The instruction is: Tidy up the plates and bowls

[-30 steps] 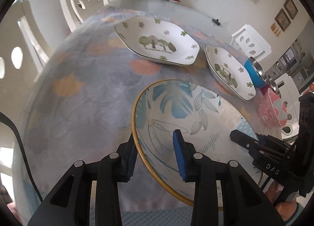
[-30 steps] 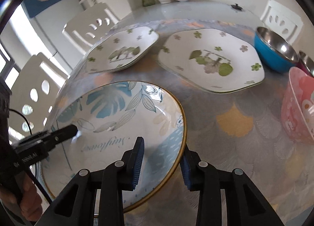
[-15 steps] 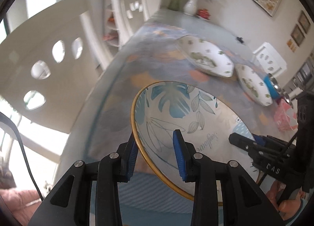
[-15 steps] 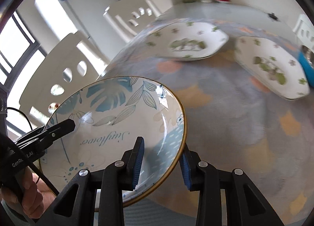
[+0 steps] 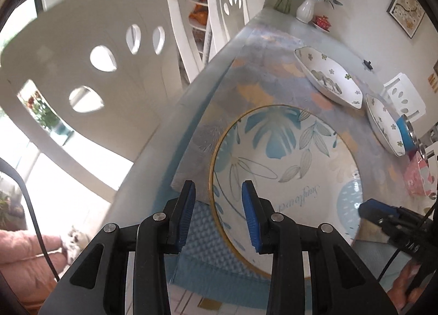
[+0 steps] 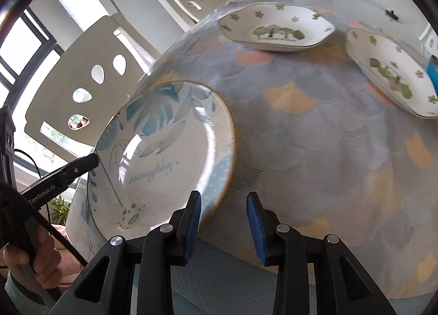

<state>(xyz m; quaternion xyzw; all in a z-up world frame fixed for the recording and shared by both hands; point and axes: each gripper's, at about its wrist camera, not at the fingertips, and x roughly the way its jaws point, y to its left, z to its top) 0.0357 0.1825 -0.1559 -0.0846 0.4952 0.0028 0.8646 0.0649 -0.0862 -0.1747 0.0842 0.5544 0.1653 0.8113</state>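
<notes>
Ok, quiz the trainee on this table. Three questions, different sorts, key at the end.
1. The leaf-print plate is gripped at its rim by: A) the left gripper only; B) the right gripper only; C) both.
2. True or false: the two white clover-print dishes are stacked on each other.
3. What stands at the far end of the table, next to the small red dish?

Key: 1 C. 2 False, they lie side by side, apart. 3 A white vase of flowers.
</notes>
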